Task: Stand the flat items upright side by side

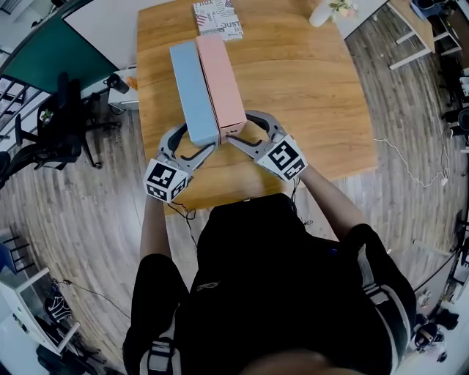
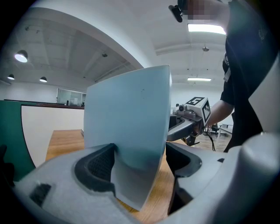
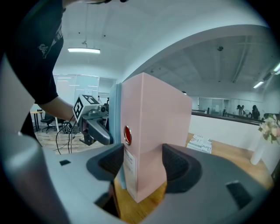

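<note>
The pink box [image 1: 221, 77] is clamped at its near end by the right tongs [image 1: 239, 126], standing upright on the surface [image 1: 308, 95]. Touching it, the blue box [image 1: 192, 88] is straddled by the released left tongs [image 1: 196, 144], only one pad meeting it. Beyond both tongs, a printed book [image 1: 218, 17] is seen lying flat.

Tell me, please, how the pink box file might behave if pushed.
The pink box file looks stiff: flat faces, crisp edges. Standing on a narrow edge, it may tip, though the blue file alongside probably props it.
</note>
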`<state>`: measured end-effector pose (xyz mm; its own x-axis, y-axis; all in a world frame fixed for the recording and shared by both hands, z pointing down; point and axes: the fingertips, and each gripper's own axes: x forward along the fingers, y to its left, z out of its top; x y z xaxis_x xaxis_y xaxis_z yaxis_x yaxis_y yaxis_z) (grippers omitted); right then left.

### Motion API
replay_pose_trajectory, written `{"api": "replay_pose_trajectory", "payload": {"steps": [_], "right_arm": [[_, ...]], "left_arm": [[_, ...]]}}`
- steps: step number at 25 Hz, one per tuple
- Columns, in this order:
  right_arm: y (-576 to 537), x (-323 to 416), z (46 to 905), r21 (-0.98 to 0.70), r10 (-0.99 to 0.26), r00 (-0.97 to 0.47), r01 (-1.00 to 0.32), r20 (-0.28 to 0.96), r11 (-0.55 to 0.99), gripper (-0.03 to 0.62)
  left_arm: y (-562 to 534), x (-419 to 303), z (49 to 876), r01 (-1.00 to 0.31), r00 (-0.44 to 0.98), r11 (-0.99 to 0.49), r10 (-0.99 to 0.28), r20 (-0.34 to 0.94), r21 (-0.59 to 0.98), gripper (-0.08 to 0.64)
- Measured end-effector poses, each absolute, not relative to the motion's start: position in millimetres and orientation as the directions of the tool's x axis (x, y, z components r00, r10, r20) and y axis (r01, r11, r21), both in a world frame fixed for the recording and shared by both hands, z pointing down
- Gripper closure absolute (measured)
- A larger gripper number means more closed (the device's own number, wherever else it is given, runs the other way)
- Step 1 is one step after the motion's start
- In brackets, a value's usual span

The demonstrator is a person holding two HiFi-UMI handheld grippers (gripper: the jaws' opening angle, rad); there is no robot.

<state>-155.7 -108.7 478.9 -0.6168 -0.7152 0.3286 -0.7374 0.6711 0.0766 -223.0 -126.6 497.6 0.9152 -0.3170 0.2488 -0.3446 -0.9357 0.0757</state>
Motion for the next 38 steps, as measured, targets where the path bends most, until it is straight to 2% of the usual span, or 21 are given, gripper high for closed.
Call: {"api": "replay_pose_trajectory", "payload": {"steps": [8, 12, 21, 23, 25, 29, 33, 35, 38], "right_arm": [[-121, -156, 479, 0.074, -0.715, -0.620, -0.737, 0.324, 0.672, 0.310], [-118, -150, 483, 0.061, -0.710, -0.624, -0.736, 0.327, 0.675, 0.287], [-92, -113, 511, 0.019, -0.695, -0.617, -0.742, 0.370, 0.670, 0.284], [-83, -98, 524, 0.017, -0.696, -0.596, -0.755, 0.401, 0.656, 0.298], [-75, -80, 534, 0.018, -0.707, -0.567, -0.774, 0.423, 0.633, 0.339], [-59, -43, 552, 0.019, -0.731, -0.483, -0.828, 0.481, 0.560, 0.443], [-46, -1, 566, 0.025, -0.763, -0.391, -0.883, 0.515, 0.469, 0.570], [-35, 14, 571, 0.016, -0.768, -0.360, -0.901, 0.529, 0.433, 0.586], [-25, 35, 568, 0.033, -0.788, -0.308, -0.923, 0.533, 0.383, 0.586]], "left_arm": [[-138, -222, 497, -0.385, 0.899, -0.921, -0.360, 0.248, 0.060, 0.181], [-133, -224, 499, -0.432, 0.881, -0.899, -0.404, 0.247, 0.070, 0.180], [-89, -242, 529, -0.584, 0.805, -0.781, -0.520, 0.285, 0.221, 0.186], [-72, -239, 544, -0.601, 0.793, -0.753, -0.520, 0.317, 0.268, 0.214], [-53, -230, 562, -0.607, 0.783, -0.744, -0.501, 0.369, 0.279, 0.249], [-27, -191, 589, -0.602, 0.764, -0.754, -0.447, 0.465, 0.265, 0.366], [-25, -130, 594, -0.584, 0.774, -0.765, -0.424, 0.471, 0.272, 0.491], [-24, -104, 594, -0.582, 0.769, -0.774, -0.422, 0.481, 0.251, 0.560], [-32, -66, 586, -0.569, 0.779, -0.785, -0.418, 0.468, 0.247, 0.562]]}}
